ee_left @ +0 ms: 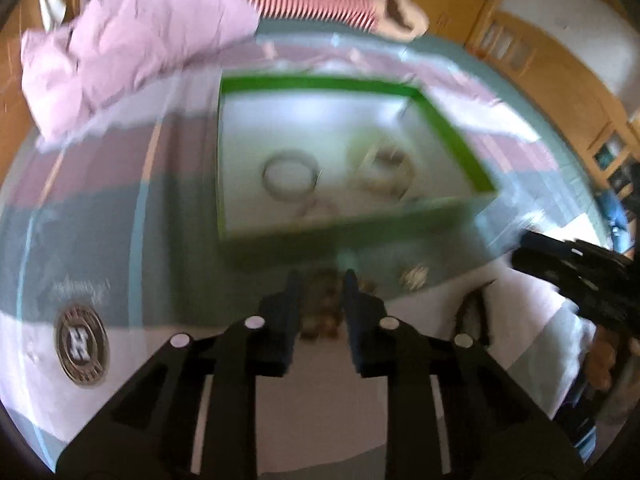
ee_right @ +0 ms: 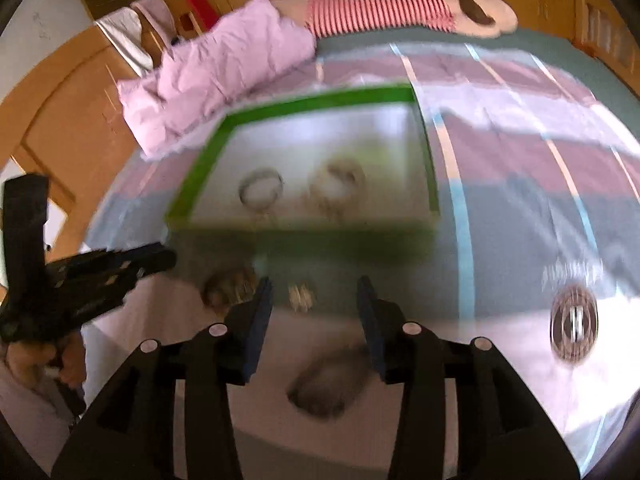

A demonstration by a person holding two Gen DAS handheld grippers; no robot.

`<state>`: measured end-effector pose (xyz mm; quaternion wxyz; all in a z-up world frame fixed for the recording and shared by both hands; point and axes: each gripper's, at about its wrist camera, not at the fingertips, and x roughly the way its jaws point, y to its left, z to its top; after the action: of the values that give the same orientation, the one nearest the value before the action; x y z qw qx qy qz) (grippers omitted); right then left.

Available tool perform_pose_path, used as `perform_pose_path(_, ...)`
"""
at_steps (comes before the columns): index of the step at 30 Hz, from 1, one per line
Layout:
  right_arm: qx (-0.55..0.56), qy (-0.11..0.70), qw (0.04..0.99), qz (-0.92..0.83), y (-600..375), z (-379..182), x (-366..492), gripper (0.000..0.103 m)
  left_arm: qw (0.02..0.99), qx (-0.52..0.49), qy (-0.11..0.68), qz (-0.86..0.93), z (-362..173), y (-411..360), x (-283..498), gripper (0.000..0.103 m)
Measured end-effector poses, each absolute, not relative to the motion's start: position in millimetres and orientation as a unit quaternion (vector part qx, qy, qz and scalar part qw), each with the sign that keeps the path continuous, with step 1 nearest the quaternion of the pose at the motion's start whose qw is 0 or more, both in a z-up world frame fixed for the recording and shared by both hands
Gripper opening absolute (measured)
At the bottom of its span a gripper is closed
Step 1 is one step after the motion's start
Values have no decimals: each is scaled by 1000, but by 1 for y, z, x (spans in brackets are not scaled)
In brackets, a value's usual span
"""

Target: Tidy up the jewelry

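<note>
A green-rimmed box (ee_left: 452, 132) (ee_right: 200, 168) lies on the bed, holding a thin ring bangle (ee_left: 290, 176) (ee_right: 262, 190) and a paler beaded bracelet (ee_left: 386, 174) (ee_right: 338, 188). My left gripper (ee_left: 322, 280) is narrowly open around a brown beaded bracelet (ee_left: 322, 308) on the cover in front of the box; contact is too blurred to tell. That bracelet shows in the right wrist view (ee_right: 228, 286) too. My right gripper (ee_right: 316, 288) is open and empty above a small gold piece (ee_right: 300, 296) (ee_left: 414, 276). A dark bangle (ee_right: 328, 384) (ee_left: 474, 312) lies nearer.
A pink folded quilt (ee_left: 132, 48) (ee_right: 216, 76) and a striped plush pillow (ee_left: 320, 0) (ee_right: 380, 10) lie beyond the box. A round logo (ee_left: 82, 344) (ee_right: 574, 324) is printed on the bed cover. Wooden cabinets surround the bed.
</note>
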<state>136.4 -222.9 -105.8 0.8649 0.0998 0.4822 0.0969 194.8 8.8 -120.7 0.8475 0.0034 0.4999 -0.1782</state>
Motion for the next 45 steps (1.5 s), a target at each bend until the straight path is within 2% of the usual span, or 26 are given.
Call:
perform_pose_path(8,117,513,846,84,-229,-129,97,43,825,20,549,-136,-180,8,200,18)
perform_pose_path(10,115,514,846,84,-228,-129,93,43,819,31,555,-141,-179,8,192,11)
perform_pose_path(15,123,514,844,87,-228,-130,82,43,804,66,566,-169,-175,9,149,11)
perform_pose_path(20,113,517,842,107,-215,-127,76,43,798,61,561,-212,-159,17,91,11)
perform_pose_path(27,96,521,840,119,-192,-128,79,43,815,25,549,-184,-153,45,82,12)
perform_pose_path(30,63,523,839,134,-165,-132,84,43,813,16,554,-177,-161,51,88,14)
perform_pose_path(35,49,540,826,151,-129,-150,104,43,821,18,541,-182,-161,44,89,36)
perform_pose_path(41,13,559,815,151,-99,-173,121,43,820,22,544,-176,-171,45,94,36)
perform_pose_path(43,-6,559,816,149,-95,-178,121,33,820,22,544,-178,-172,44,95,36)
perform_pose_path(44,-16,559,816,148,-94,-179,120,13,820,22,544,-179,-172,43,95,36)
perform_pose_path(45,-20,559,816,147,-95,-179,118,8,819,22,544,-180,-172,42,95,33)
